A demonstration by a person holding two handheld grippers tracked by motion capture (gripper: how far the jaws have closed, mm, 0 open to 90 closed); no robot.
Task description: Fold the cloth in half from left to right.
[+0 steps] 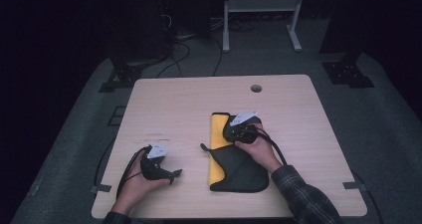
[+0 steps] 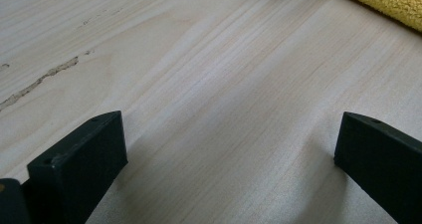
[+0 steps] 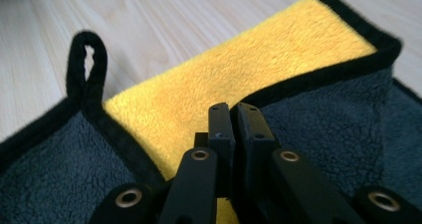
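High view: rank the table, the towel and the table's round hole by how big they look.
1. table
2. towel
3. round hole, by far the smallest. None look close enough in size to leave the order unsure.

Both tongs, left (image 1: 175, 173) and right (image 3: 233, 115), are matte black with brass-coloured rivets, grey triangular plates, trailing black cables; the right sleeve (image 1: 304, 196) is dark plaid.

A dim lab or recording room: a lone pale wooden tabletop (image 1: 174, 104) on grey carpet, cables (image 1: 179, 55) trailing at upper centre, metal stand legs (image 1: 259, 20) beyond, dark equipment around.
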